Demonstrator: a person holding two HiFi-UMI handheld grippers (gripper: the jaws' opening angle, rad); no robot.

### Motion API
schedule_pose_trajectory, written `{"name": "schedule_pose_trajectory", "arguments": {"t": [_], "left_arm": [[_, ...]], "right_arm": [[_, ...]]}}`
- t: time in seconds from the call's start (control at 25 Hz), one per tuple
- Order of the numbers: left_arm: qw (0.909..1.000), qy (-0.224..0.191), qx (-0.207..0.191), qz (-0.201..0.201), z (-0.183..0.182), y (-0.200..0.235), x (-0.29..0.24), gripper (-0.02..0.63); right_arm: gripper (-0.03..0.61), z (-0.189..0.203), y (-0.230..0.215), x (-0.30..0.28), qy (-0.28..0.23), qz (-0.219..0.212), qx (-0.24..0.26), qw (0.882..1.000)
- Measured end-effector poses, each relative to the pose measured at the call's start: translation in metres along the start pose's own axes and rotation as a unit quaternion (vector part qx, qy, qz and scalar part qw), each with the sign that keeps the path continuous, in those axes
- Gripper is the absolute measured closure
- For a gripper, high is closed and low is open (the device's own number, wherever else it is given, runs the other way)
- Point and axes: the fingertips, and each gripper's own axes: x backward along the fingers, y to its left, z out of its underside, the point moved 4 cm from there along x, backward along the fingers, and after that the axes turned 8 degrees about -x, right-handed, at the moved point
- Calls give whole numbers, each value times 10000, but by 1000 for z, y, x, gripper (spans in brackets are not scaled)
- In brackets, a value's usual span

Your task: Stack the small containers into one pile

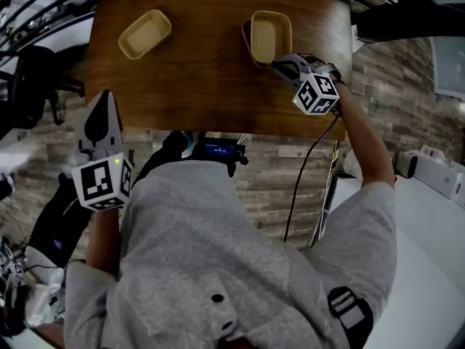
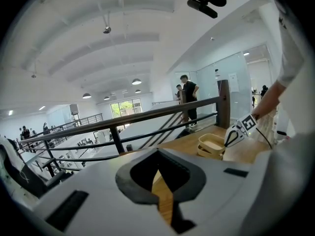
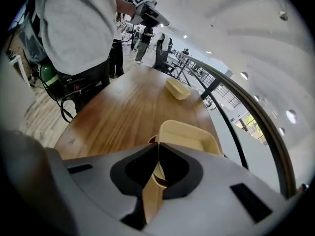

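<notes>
L gripper (image 1: pixel 102 104) is nearest us, off the near-left edge of the table (image 1: pixel 203 86). Its jaws are fully together w/ nothing in them, only wood grain showing through the slot.

R gripper (image 3: pixel 158 154) is further in on the right side, tilted down, jaws narrow and pinching the near rim of the held container (image 3: pixel 189 134). That one sits on or just above a lower container (image 2: pixel 210 154). We can't tell if it's fully seated, and the two look slightly offset.

The key relation is at the far left: the lone container (image 1: pixel 144 34) is well apart from the R-side pair, and its long axis runs diagonally across the table in the head view. The L gripper is the nearer one to it, approx straight ahead, so we judge the next pick suits L while R finishes the placing.

All three are matte beige rounded rectangles, shallow, w/ thin walls and a flared lip. They're prob light, stiff plastic, and the lip is easy to pinch. The table top is warm wood w/ a glossy finish, so a nudged tray may slide.
</notes>
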Motion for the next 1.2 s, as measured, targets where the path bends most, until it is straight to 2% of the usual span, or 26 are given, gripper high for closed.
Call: {"name": "schedule_pose_trajectory", "arguments": {"t": [0.12, 0.28, 0.36, 0.52, 0.64, 0.72, 0.8, 0.92, 1.04, 1.12, 1.2], "left_arm": [[9998, 26, 76, 186, -3, -18, -11, 603], [9990, -34, 76, 446, 1, -24, -32, 603], [9987, -77, 114, 493, 1, -23, -42, 603], [9983, 1, 193, 548, 7, -22, -48, 603], [9981, 33, 248, 557, 14, -20, -47, 603], [9978, 64, 277, 598, 18, -22, -43, 603], [9974, 63, 310, 650, 19, -27, -45, 603], [9972, 87, 308, 680, 18, -31, -47, 603], [9969, 129, 340, 704, 18, -26, -47, 603], [9970, 160, 326, 679, 17, -23, -47, 603], [9976, 185, 258, 610, 15, -18, -45, 603]], "right_arm": [[549, -11, 6, -9, -116, -240, -240, 9994], [551, -49, 8, -36, -233, -449, -421, 9978], [551, -67, 7, -50, -349, -532, -731, 9953], [549, -93, 15, -72, -716, -426, -1483, 9854], [551, -123, 9, -83, -1023, -243, -1706, 9797], [551, -136, 3, -75, -1147, -70, -1556, 9811], [551, -125, -8, -53, -1134, 42, -1356, 9842], [551, -83, -17, -23, -716, 61, -834, 9939], [551, -49, -17, -15, -217, -17, -471, 9987], [551, -37, -13, -20, -8, -144, -133, 9998], [551, -38, -16, -22, -25, -80, 129, 9999]]}}
